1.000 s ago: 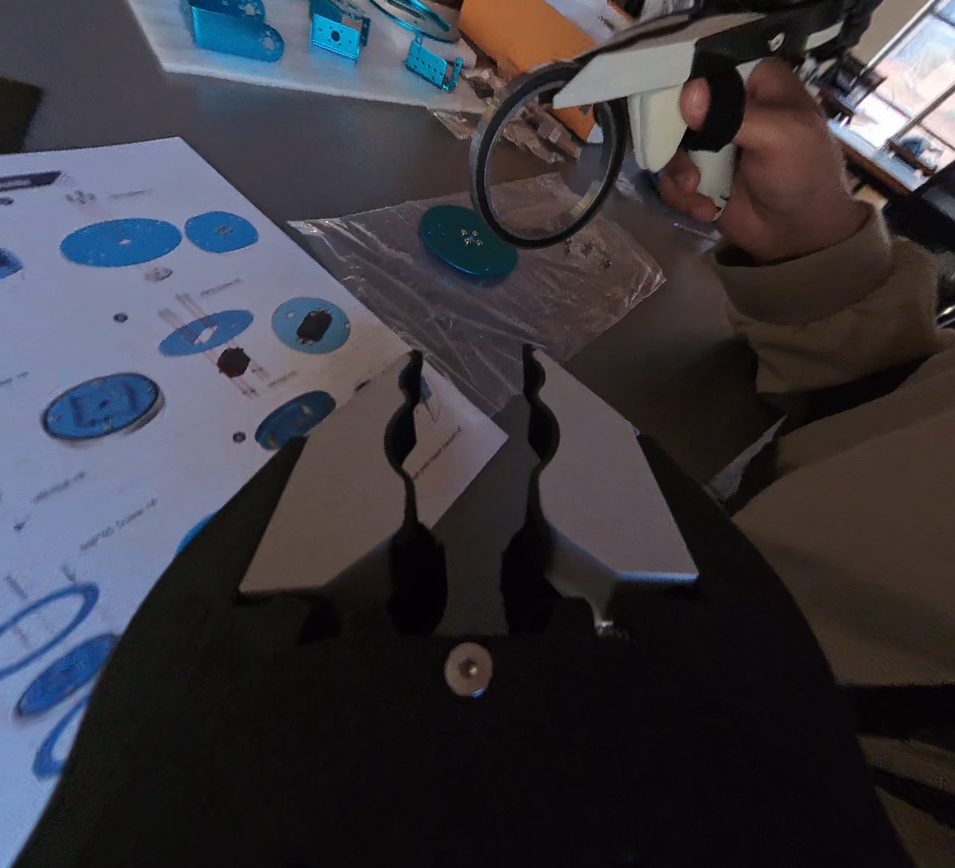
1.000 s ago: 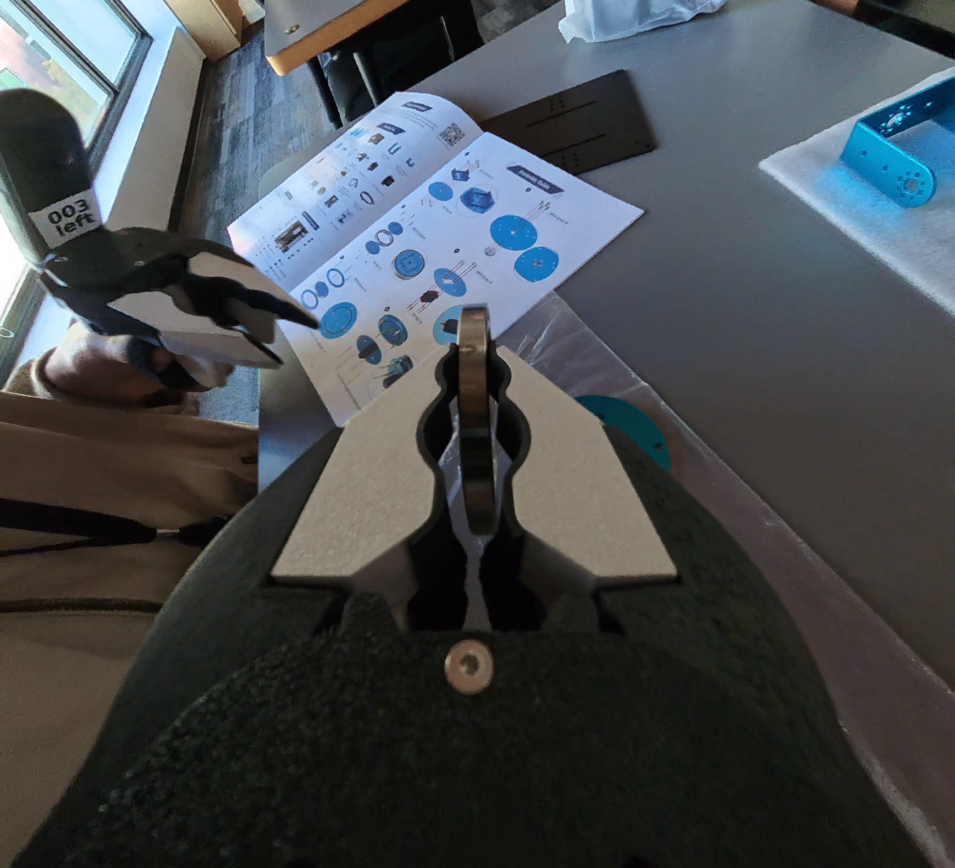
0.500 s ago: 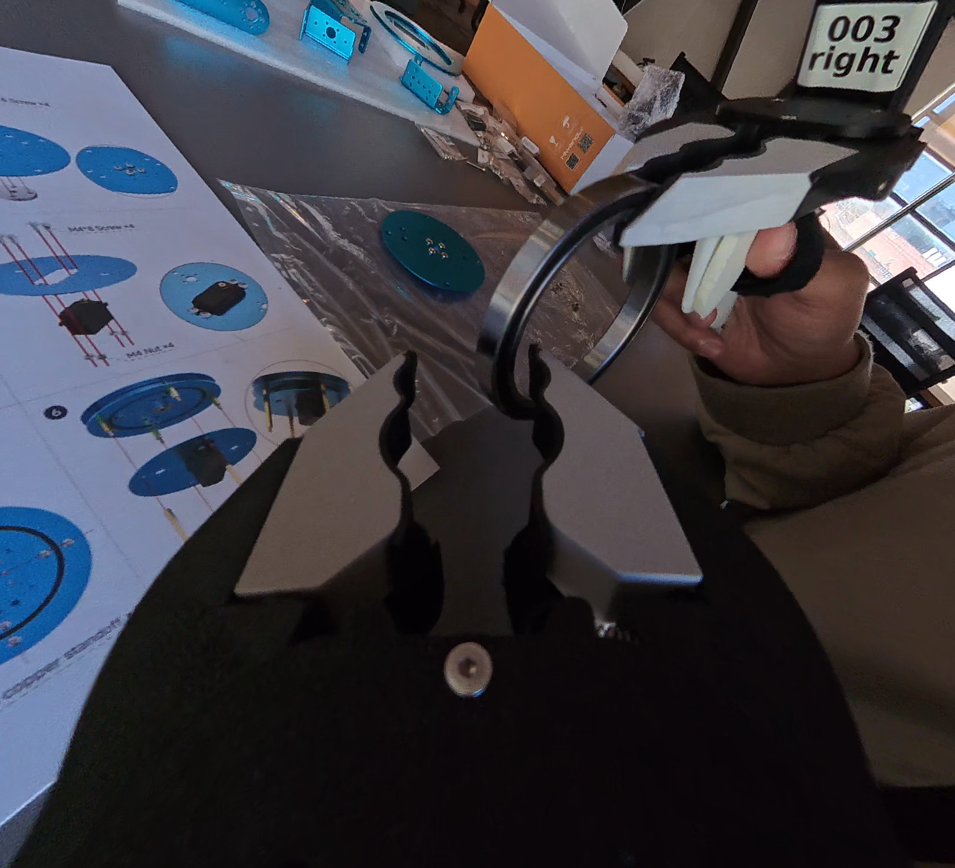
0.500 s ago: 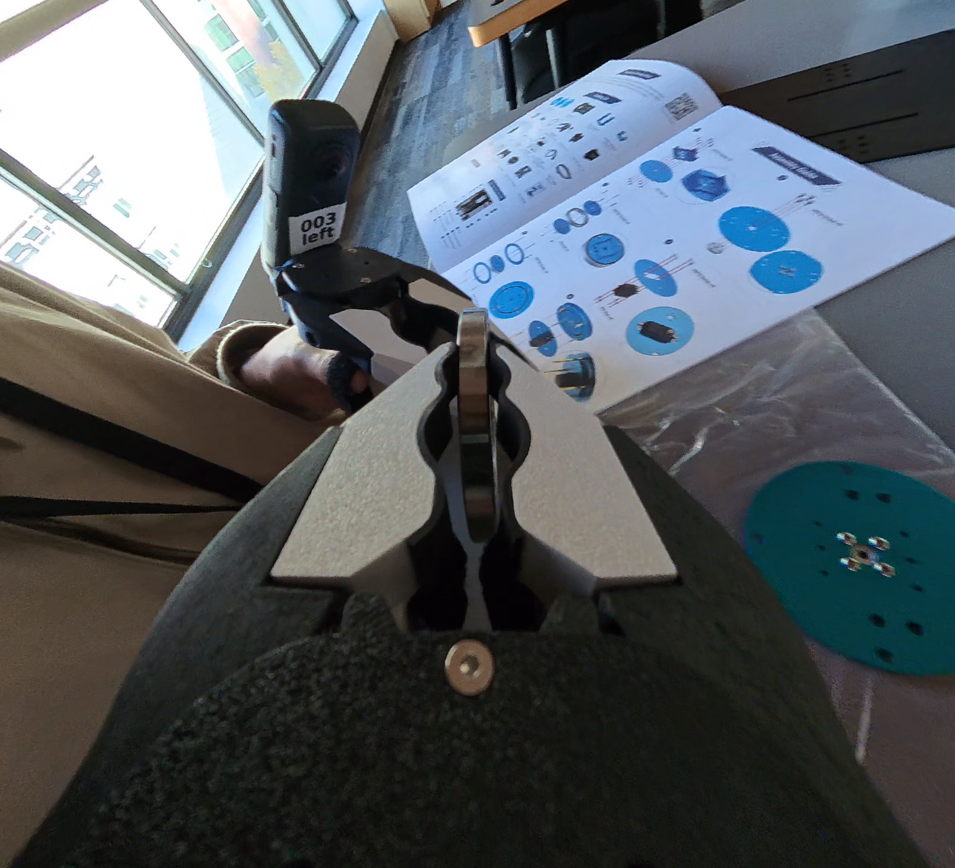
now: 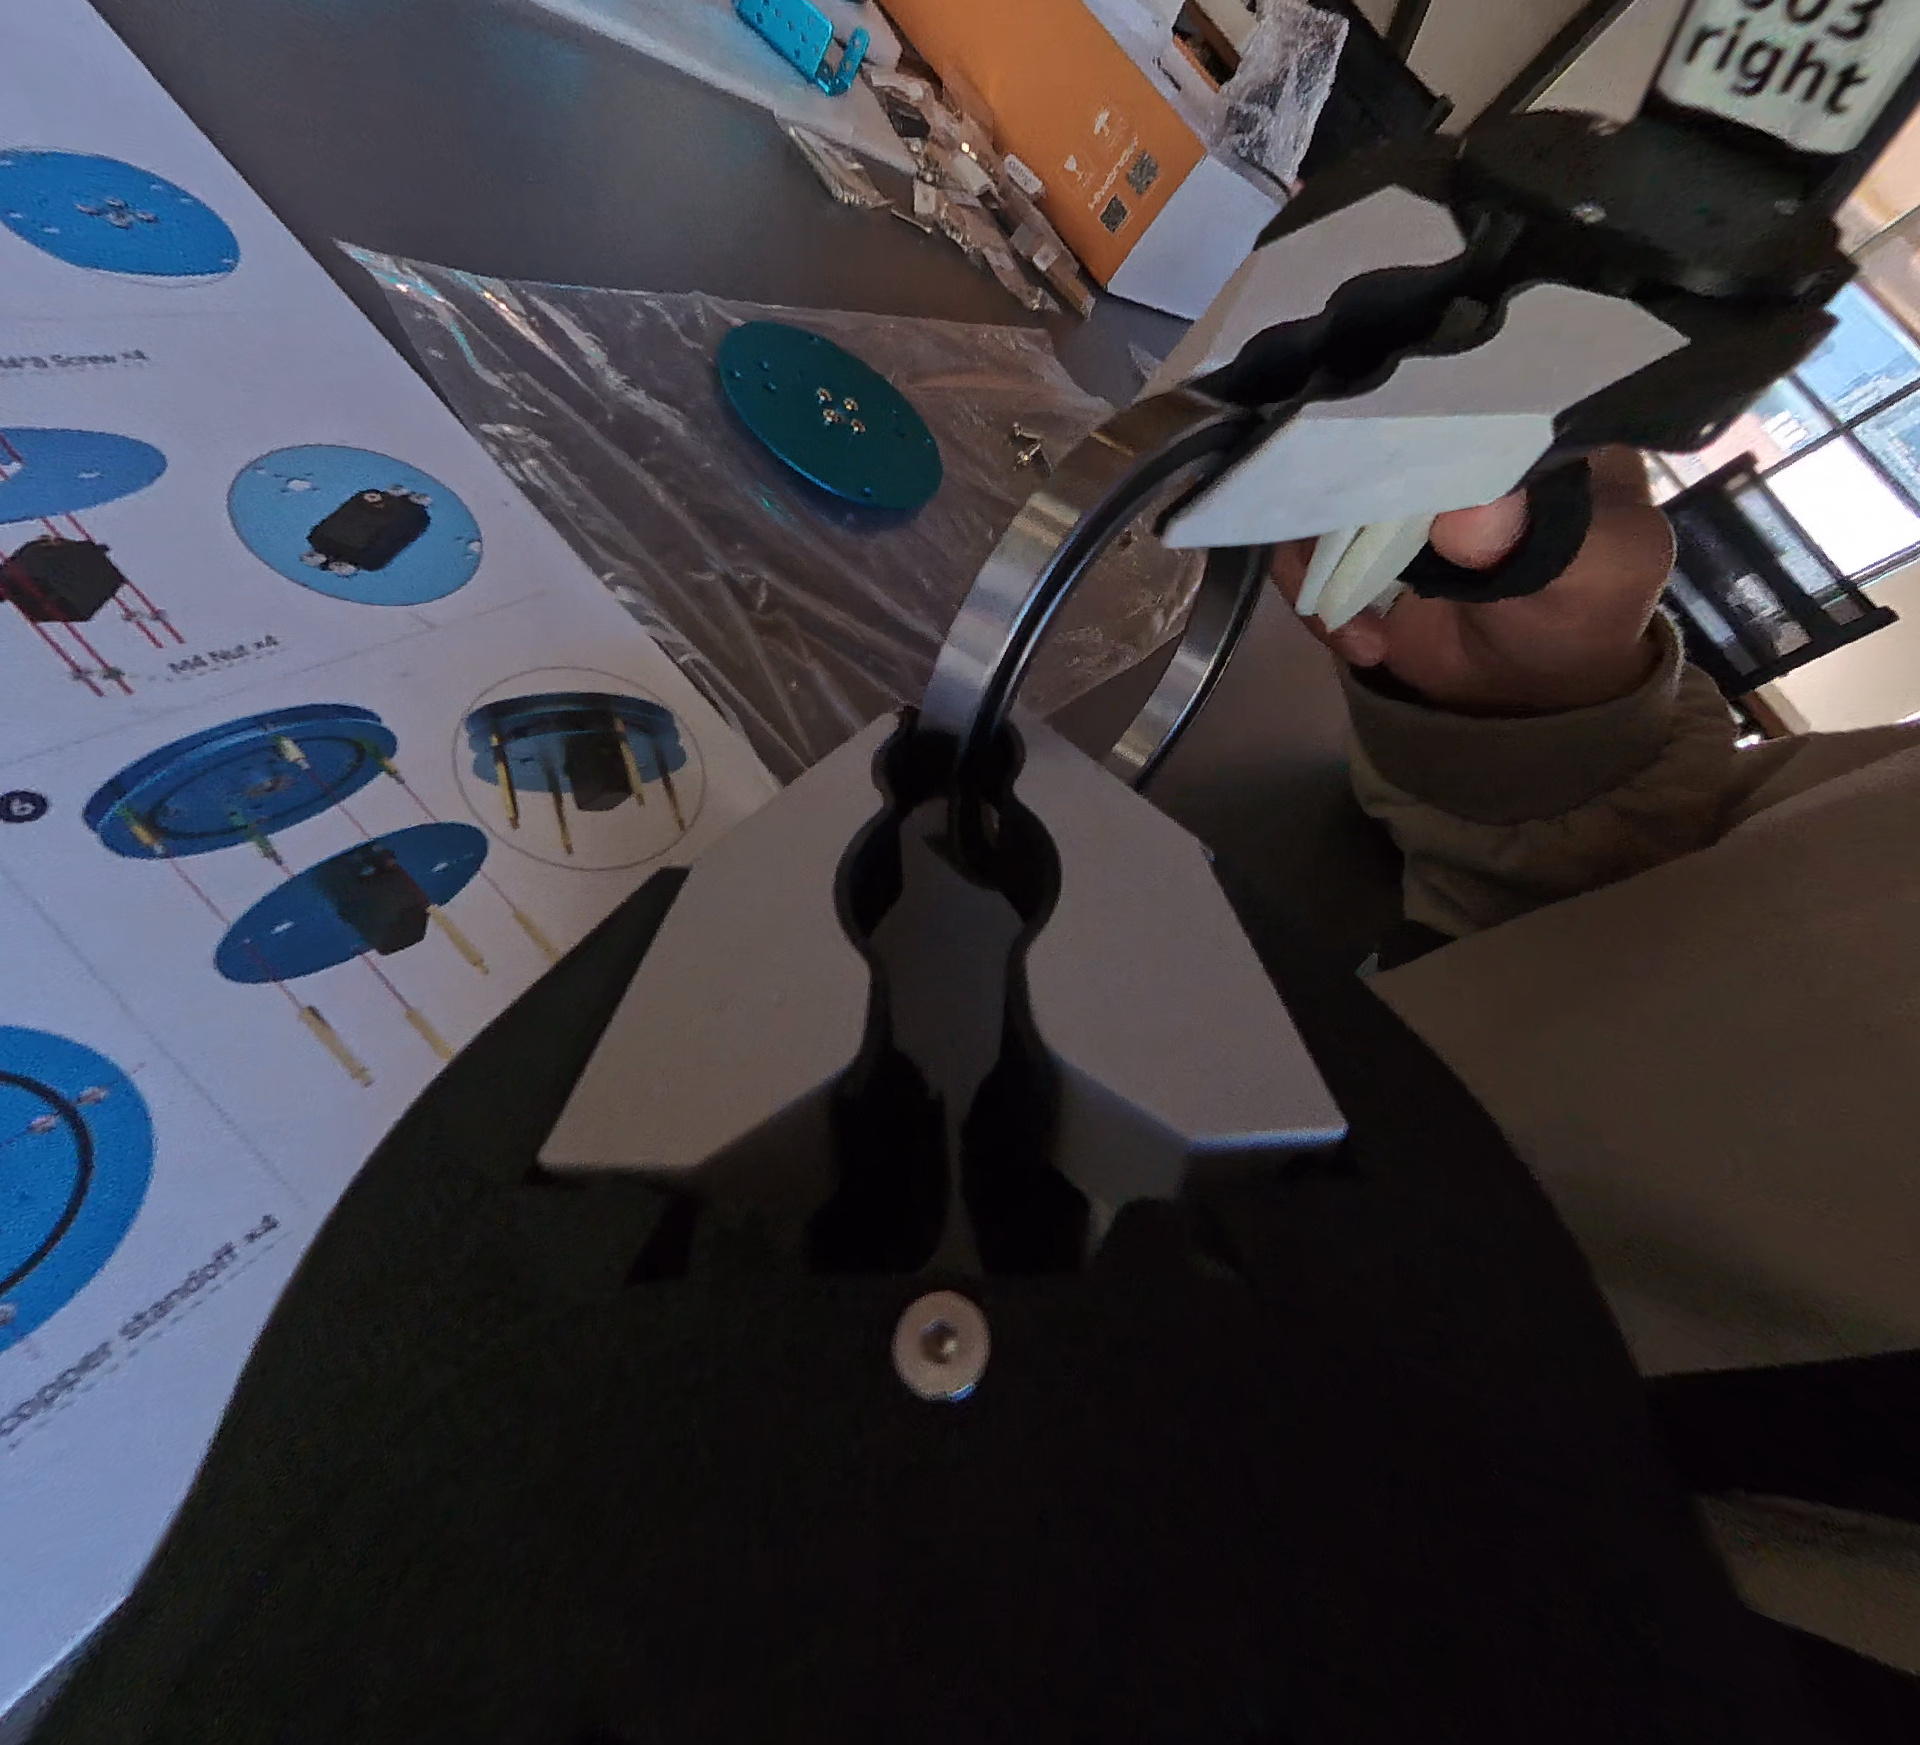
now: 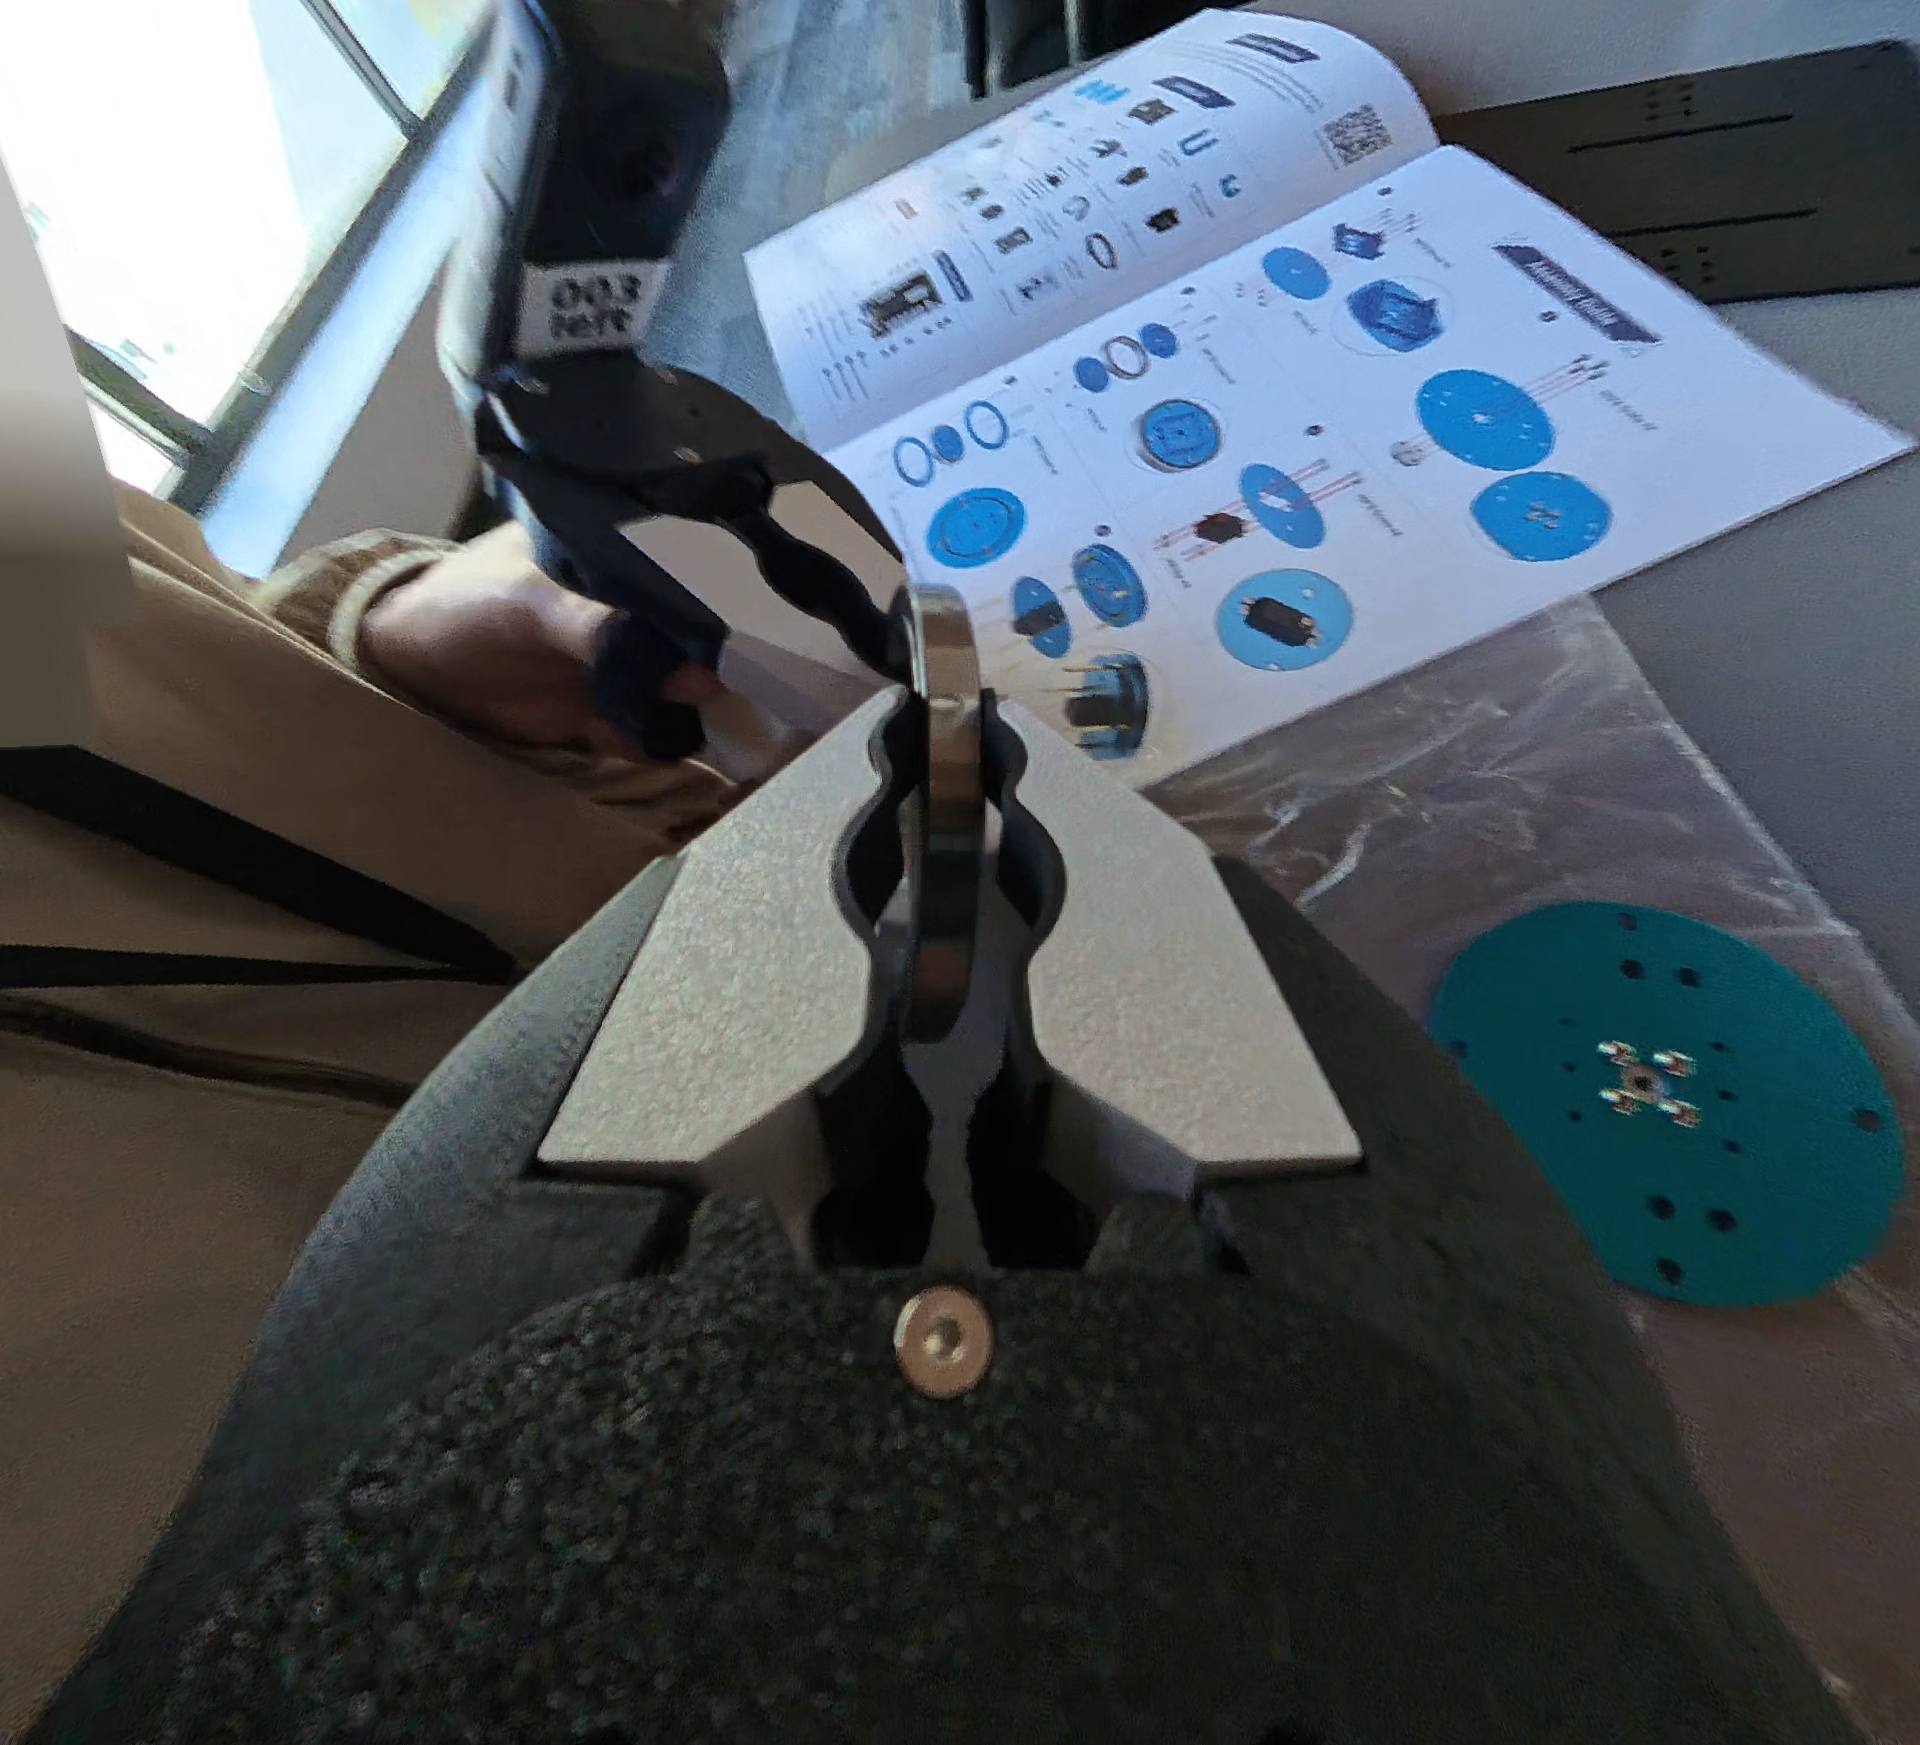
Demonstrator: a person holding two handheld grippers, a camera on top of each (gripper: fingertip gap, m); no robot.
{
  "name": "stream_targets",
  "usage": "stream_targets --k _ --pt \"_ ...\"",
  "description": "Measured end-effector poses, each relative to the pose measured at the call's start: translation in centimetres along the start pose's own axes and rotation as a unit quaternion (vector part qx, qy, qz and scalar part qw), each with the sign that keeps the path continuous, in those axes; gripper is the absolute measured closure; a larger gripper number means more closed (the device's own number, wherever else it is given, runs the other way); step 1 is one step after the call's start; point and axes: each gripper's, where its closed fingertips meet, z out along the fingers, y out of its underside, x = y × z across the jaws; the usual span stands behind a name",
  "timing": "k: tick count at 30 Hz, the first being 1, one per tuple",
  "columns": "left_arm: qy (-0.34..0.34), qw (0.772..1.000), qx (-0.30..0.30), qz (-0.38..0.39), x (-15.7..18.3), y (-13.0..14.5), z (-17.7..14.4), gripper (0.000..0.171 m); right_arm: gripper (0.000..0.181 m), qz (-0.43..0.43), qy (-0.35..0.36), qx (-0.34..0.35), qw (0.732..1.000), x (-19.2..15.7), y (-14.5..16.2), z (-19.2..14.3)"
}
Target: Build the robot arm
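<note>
A silver metal ring with a black inner face (image 5: 987, 615) is held in the air above the grey table. My right gripper (image 6: 943, 708) is shut on one edge of it; the ring shows edge-on between its fingers (image 6: 948, 760). My left gripper (image 5: 956, 734) has closed around the opposite, lower edge of the ring. Both grippers grip it at once, facing each other. The right gripper also shows in the left wrist view (image 5: 1205, 438), and the left gripper in the right wrist view (image 6: 883, 625). A teal disc with holes and a small screw cluster (image 5: 831, 428) lies below on a clear plastic bag (image 5: 644, 469).
An open instruction booklet (image 5: 312, 656) lies beside the bag. Blue metal brackets (image 5: 800, 33), small parts bags (image 5: 966, 189) and an orange and white box (image 5: 1039, 64) stand at the back. A black flat box (image 6: 1714, 178) lies past the booklet. The person's sleeves are close by. One gripper's finger ends stand about 5 centimetres off the other's.
The right gripper brought the ring down and toward the left gripper. The left gripper, wide open before, moved onto the ring's lower edge and its fingers closed in on it.
</note>
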Motion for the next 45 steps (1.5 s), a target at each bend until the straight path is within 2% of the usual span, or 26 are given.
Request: stream_targets --k 6,11,13,17,20,26,29,34,37,41,43,45 --pt "-0.004 0.999 -0.037 -0.004 -0.3 0.7 0.4 0.162 0.168 -0.118 0.142 -0.011 0.983 1.9 1.1 -0.3" --pt "0.003 0.997 -0.078 0.001 0.2 0.7 1.2 0.165 0.171 -0.17 0.287 -0.037 0.942 4.6 3.1 -1.1" --pt "-0.003 0.995 -0.095 0.023 0.3 0.7 1.4 0.165 0.171 -0.182 0.312 -0.035 0.932 4.8 3.5 -1.3" --pt "0.007 0.993 -0.105 0.048 1.0 0.6 1.6 0.165 0.171 -0.149 0.3 -0.031 0.942 4.8 3.9 -1.6" --pt "0.063 0.993 -0.09 0.037 3.1 0.3 1.1 0.167 0.171 -0.14 0.275 -0.002 0.951 4.2 3.5 -1.9" --pt "0.135 0.988 -0.057 -0.045 4.3 0.4 -0.8 0.167 0.169 -0.06 0.159 0.05 0.984 2.1 3.0 -0.9" --pt "0.149 0.986 -0.048 -0.063 4.5 0.5 -1.8 0.167 0.168 -0.01 0.087 0.066 0.994 1.0 2.8 -0.1" --pt "0.14 0.988 -0.034 -0.048 4.3 0.1 -3.6 0.167 0.139 0.02 0.014 0.103 0.994 0.2 1.8 -0.3" --pt "0.133 0.99 -0.025 -0.038 4.1 -0.1 -4.7 0.167 0.12 -0.003 0.084 0.094 0.992 3.8 1.8 -2.6" --pt "0.124 0.992 -0.017 -0.029 3.6 -0.1 -5.9 0.167 0.09 0.026 0.267 -0.044 0.962 12.8 6.0 -5.5" --pt "0.131 0.991 -0.012 -0.034 3.5 0.0 -6.3 0.167 0.086 0.051 0.282 -0.089 0.954 14.4 7.5 -5.3" --pt "0.138 0.99 -0.011 -0.039 3.4 0.1 -6.6 0.167 0.087 0.058 0.278 -0.098 0.954 14.8 8.0 -4.5"
